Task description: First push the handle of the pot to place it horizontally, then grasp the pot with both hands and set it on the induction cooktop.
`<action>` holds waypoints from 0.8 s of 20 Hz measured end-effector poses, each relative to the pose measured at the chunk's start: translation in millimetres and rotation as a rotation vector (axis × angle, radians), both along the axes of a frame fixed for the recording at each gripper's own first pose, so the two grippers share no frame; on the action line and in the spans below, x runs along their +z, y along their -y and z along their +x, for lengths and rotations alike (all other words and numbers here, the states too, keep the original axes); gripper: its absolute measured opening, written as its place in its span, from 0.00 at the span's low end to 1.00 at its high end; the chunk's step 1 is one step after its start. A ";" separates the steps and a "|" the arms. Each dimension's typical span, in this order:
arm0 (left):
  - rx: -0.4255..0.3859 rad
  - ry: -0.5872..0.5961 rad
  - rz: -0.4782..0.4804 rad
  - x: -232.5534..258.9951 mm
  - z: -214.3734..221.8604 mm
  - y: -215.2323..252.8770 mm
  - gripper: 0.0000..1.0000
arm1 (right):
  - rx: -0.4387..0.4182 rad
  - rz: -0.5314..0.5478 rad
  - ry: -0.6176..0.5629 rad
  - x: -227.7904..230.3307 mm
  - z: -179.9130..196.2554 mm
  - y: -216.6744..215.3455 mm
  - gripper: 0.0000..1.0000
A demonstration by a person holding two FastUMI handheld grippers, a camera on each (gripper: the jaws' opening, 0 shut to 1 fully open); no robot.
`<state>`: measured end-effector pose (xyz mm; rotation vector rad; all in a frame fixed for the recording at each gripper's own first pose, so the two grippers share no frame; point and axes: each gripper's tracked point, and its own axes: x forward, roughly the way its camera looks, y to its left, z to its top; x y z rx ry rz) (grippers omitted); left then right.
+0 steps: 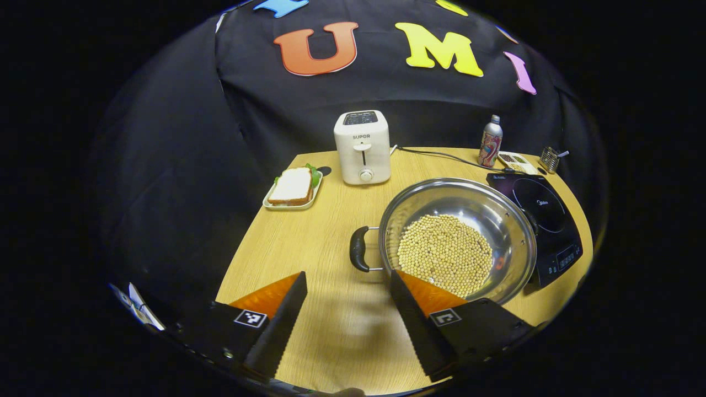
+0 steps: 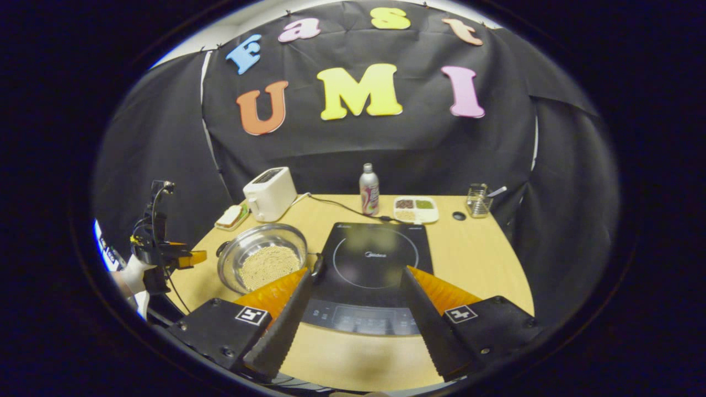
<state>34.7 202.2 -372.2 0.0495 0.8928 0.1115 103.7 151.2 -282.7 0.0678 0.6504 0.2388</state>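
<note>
A steel pot (image 1: 458,199) of pale beans (image 1: 444,253) stands on the wooden table (image 1: 331,220). Its near black handle (image 1: 358,249) points left, just beyond my left gripper (image 1: 347,275), which is open and holds nothing. The pot's far side touches or overlaps the edge of the black induction cooktop (image 1: 546,212). In the right gripper view the cooktop (image 2: 375,259) lies straight ahead of my open right gripper (image 2: 356,271). There the pot (image 2: 259,236) sits left of the cooktop, and the left gripper (image 2: 165,255) hovers further left, held by a hand (image 2: 129,278).
A white toaster (image 1: 362,146) stands at the back with a sandwich on a tray (image 1: 292,187) to its left. A bottle (image 2: 369,189), a divided dish (image 2: 416,209) and a small holder (image 2: 479,201) line the far edge. A cable (image 2: 336,205) runs from the toaster.
</note>
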 end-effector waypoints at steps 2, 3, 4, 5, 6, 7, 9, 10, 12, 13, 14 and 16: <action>0.028 -0.002 -0.025 -2.9 12.8 7.1 0.97 | 0.040 0.013 -0.047 -21.9 21.0 -26.5 0.97; 0.029 -0.003 -0.034 -4.7 20.5 10.6 0.97 | 0.062 0.023 -0.066 -34.1 31.9 -41.2 0.96; 0.026 -0.002 -0.031 -8.7 27.7 11.4 0.97 | 0.079 0.027 -0.097 -44.7 41.4 -53.9 0.96; 0.020 -0.007 -0.019 -12.2 33.1 10.8 0.97 | 0.098 0.030 -0.117 -55.9 50.6 -66.1 0.96; 0.017 -0.023 -0.007 -18.7 37.1 9.6 0.97 | 0.115 0.027 -0.144 -66.8 59.4 -77.3 0.96; 0.014 -0.040 -0.008 -24.2 39.5 10.5 0.97 | 0.132 0.022 -0.169 -79.5 67.2 -87.7 0.96; 0.006 -0.060 -0.003 -33.6 44.3 12.1 0.97 | 0.148 0.013 -0.222 -102.1 81.1 -102.7 0.94; 0.003 -0.067 0.008 -39.7 49.0 9.0 0.97 | 0.160 0.012 -0.244 -110.5 85.5 -109.3 0.91; 0.002 -0.099 0.014 -51.1 53.6 7.4 0.97 | 0.164 -0.025 -0.265 -126.3 99.4 -114.4 0.98; -0.002 -0.107 0.013 -54.0 55.2 7.5 0.97 | 0.161 -0.045 -0.273 -133.0 104.9 -114.2 0.97; -0.008 -0.114 0.014 -57.3 58.9 7.7 0.97 | 0.151 -0.058 -0.294 -140.0 107.7 -113.4 0.90; -0.012 -0.137 0.010 -64.0 62.1 6.5 0.97 | 0.140 -0.047 -0.340 -151.8 109.8 -119.6 0.87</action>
